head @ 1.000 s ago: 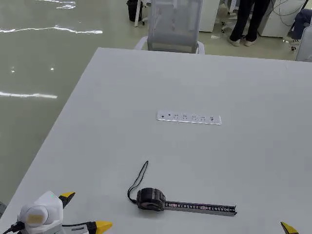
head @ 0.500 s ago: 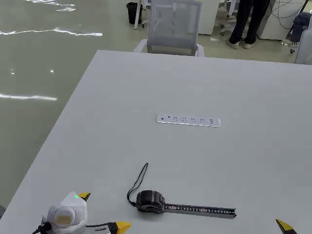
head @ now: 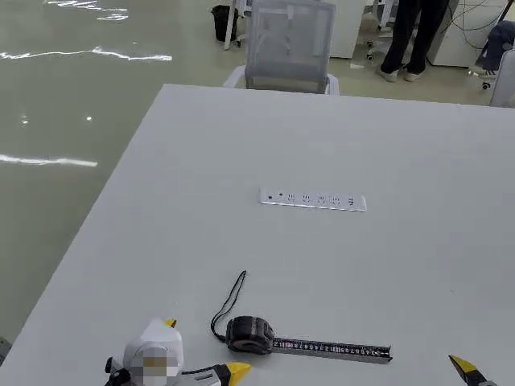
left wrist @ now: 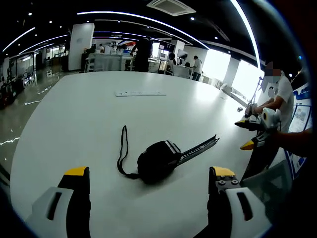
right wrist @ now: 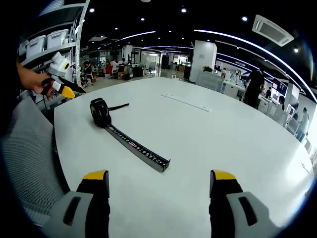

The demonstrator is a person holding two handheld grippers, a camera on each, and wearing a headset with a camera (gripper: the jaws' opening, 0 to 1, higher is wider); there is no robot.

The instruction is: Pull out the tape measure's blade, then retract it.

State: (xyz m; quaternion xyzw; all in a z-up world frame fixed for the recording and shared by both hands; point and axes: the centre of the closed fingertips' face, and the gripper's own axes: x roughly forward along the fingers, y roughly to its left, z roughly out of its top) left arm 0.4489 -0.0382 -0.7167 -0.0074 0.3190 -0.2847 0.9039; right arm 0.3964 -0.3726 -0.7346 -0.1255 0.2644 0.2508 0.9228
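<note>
Jaws of both the left gripper (head: 203, 347) and right gripper (right wrist: 159, 174) gape wide, holding nothing, as the left has slid rightward to just beside the tape measure (head: 249, 334), lying at the table's (head: 322, 137) near edge with its blade (head: 331, 349) already out, so retracting likely comes next.

A white power strip (head: 312, 199) lay flat near the middle of the pale grey tabletop (head: 201, 177). A grey mesh-backed chair (head: 288, 44) stood at its far edge. Farther off, a person in dark trousers (head: 409, 36) stood on the glossy floor (head: 72, 88).
</note>
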